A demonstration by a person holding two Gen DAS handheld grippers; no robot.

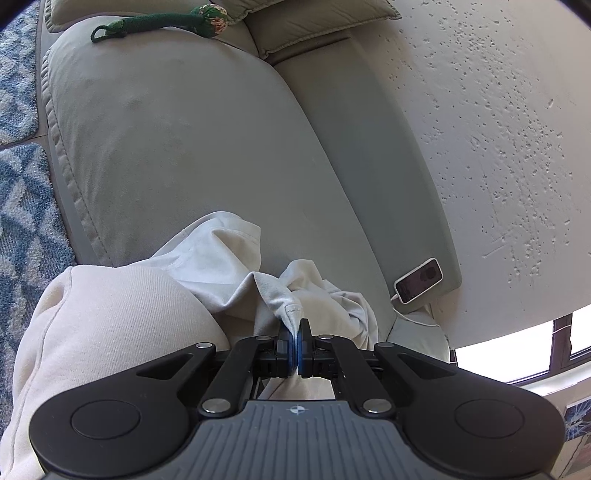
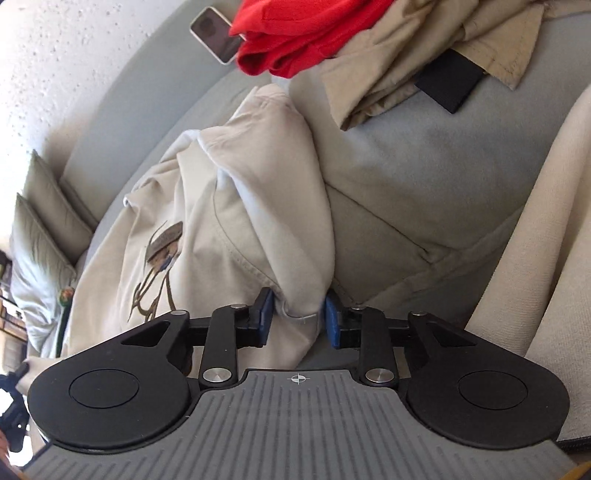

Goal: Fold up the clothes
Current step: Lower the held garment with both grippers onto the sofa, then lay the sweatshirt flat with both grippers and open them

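Left wrist view: the left gripper (image 1: 295, 332) is seen closed, with a corner of the cream shirt (image 1: 229, 258) pinched between its blue pads. The shirt is bunched on the grey sofa (image 1: 192, 147), close to the sofa's back rest. A phone (image 1: 418, 280) with a cable is propped on the back rest, to the right of the shirt, against the rough white wall (image 1: 498, 110). A green knitted toy (image 1: 155, 22) is laid at the far end of the sofa, beside a cushion (image 1: 314, 18). A blue patterned rug (image 1: 18, 110) is seen on the floor to the left of the sofa.

In the right wrist view, the right gripper (image 2: 298, 314) is seen partly open, its pads set on either side of a hemmed fold of the shirt (image 2: 258, 184); whether the cloth is actually pressed cannot be told. A brown printed figure is shown on the shirt's front. Further along the sofa (image 2: 424, 166), a red garment (image 2: 295, 40) and a tan garment (image 2: 406, 55) are piled together, touching, with the phone (image 2: 216, 35) partly covered by the red one. Two cushions (image 2: 40, 221) are stood at the sofa's left end.
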